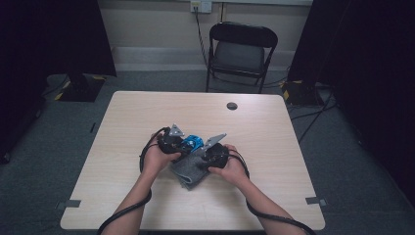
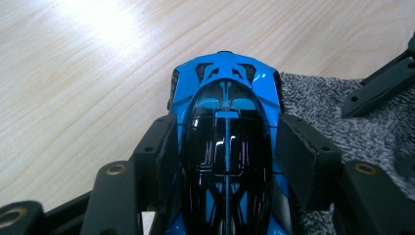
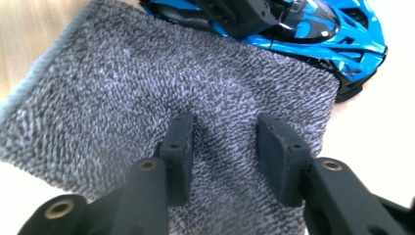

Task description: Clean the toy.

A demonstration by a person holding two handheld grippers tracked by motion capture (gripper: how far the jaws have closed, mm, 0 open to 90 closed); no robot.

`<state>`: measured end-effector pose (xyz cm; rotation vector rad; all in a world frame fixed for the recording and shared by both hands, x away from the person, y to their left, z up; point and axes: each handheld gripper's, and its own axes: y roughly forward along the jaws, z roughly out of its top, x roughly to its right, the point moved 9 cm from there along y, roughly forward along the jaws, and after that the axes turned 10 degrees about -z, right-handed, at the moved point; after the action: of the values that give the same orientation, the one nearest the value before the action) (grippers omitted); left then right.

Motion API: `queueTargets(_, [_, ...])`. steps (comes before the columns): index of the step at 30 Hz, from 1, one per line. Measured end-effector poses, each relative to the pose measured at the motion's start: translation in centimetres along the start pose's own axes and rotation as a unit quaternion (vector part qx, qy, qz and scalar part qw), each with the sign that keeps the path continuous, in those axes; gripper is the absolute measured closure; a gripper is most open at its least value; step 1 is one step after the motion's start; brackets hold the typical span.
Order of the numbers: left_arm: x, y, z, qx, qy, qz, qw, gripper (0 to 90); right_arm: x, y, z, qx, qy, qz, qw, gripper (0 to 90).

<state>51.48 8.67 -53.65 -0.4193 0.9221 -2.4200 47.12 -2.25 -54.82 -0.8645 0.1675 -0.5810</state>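
A blue and black toy car (image 2: 226, 93) sits at the table's middle, its far end partly over a folded grey towel (image 3: 122, 88). My left gripper (image 2: 227, 147) is shut on the car, one pad on each side of its black canopy. In the high view the car (image 1: 192, 143) shows between the left gripper (image 1: 172, 139) and the right gripper (image 1: 214, 152). My right gripper (image 3: 227, 147) stands open with both fingertips pressed down on the towel, a dent in the pile between them. The car (image 3: 313, 29) lies just past the towel's far edge.
The light wooden table (image 1: 147, 107) has a small black grommet (image 1: 232, 105) near its far edge. A black folding chair (image 1: 242, 49) stands behind the table. Black curtains hang at both sides, and cables trail from both grippers along the forearms.
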Motion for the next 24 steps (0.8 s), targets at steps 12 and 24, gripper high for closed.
queueTargets(12, [0.0, -0.2, -0.1, 0.002, 0.0, 0.004, 1.0, 43.1, 0.9, 0.4, 0.3, -0.015, 0.01, -0.023, 0.9996, 83.3])
queueTargets(24, [0.0, -0.3, -0.3, 0.007, -0.005, 0.002, 1.0, 43.3, 1.8, 0.3, 0.2, -0.018, 0.023, -0.047, 0.9985, 86.1])
